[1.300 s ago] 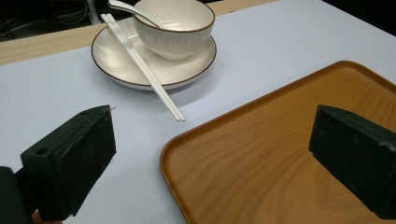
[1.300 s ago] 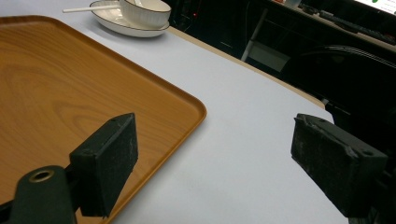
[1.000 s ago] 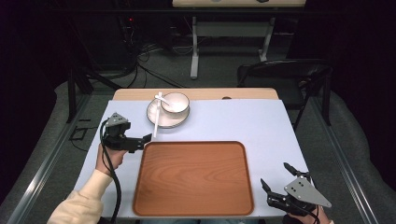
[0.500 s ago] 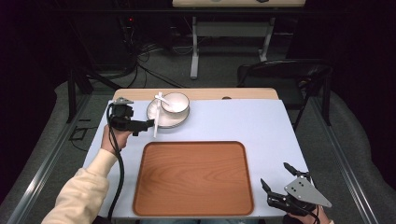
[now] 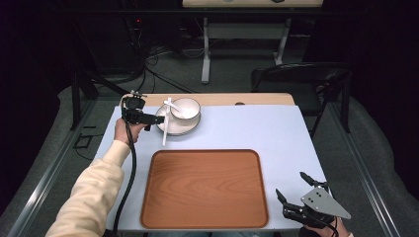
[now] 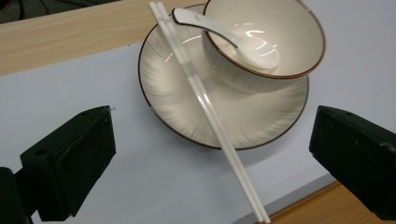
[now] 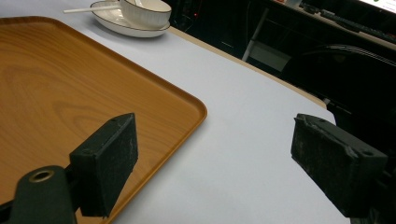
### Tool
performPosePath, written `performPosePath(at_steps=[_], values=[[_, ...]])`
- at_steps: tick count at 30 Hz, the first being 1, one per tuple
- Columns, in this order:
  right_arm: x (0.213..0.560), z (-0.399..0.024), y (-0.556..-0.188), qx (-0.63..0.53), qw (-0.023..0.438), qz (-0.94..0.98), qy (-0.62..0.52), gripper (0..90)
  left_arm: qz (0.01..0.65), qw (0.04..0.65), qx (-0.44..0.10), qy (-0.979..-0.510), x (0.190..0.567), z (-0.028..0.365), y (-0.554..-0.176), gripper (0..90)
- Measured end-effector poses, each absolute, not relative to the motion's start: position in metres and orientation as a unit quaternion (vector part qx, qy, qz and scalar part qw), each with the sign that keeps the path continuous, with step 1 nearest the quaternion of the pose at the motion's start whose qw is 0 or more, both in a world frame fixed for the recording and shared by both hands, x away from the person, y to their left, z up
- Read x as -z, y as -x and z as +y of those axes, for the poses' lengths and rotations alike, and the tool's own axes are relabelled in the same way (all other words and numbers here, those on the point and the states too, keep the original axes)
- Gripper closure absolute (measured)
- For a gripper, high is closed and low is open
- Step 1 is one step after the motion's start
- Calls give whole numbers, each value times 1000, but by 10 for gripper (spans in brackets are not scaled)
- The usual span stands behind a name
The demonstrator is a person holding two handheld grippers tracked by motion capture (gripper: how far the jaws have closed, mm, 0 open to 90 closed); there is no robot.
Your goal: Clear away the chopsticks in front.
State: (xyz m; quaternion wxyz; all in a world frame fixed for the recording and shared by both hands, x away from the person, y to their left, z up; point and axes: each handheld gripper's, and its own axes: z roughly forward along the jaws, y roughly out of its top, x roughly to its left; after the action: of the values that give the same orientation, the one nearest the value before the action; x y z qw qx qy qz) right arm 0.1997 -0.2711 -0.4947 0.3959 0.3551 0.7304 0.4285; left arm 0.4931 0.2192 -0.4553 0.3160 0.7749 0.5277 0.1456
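Observation:
A white plate [image 5: 170,129] with a brown rim sits at the table's back left and carries a bowl [image 5: 187,109] with a white spoon [image 5: 173,107] in it. White chopsticks [image 5: 165,129] lie across the plate, their near ends past its rim. My left gripper [image 5: 157,118] hovers just left of the plate, open. In the left gripper view the plate [image 6: 173,93], bowl [image 6: 289,37], spoon [image 6: 224,35] and chopsticks [image 6: 205,102] lie ahead between its spread jaws. My right gripper [image 5: 290,183] is open and holds nothing at the front right corner.
A wooden tray [image 5: 205,187] lies bare at the front middle; its corner [image 7: 187,105] is just left of my right gripper [image 7: 215,140]. The pale blue table top [image 5: 257,128] ends in a wooden strip [image 5: 257,98] at the back. A black chair [image 5: 296,81] stands behind.
My left gripper has moved away from the tray's left corner toward the back and now points at the plate. The right gripper has stayed put.

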Motion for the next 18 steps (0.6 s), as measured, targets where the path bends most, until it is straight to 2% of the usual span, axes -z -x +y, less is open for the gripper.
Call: performPosePath(at_steps=[9,12,18], values=[[495,-271,-200,-429,395,730,-356,143,546,284,-145,-775,465,211,-520,52],[495,-271,-200,-430,396,729,-356,143,546,267,-147,-781,472,206,-530,140],[495,-271,-200,-430,395,730,-356,143,553,257,-135,-781,486,202,-542,255]])
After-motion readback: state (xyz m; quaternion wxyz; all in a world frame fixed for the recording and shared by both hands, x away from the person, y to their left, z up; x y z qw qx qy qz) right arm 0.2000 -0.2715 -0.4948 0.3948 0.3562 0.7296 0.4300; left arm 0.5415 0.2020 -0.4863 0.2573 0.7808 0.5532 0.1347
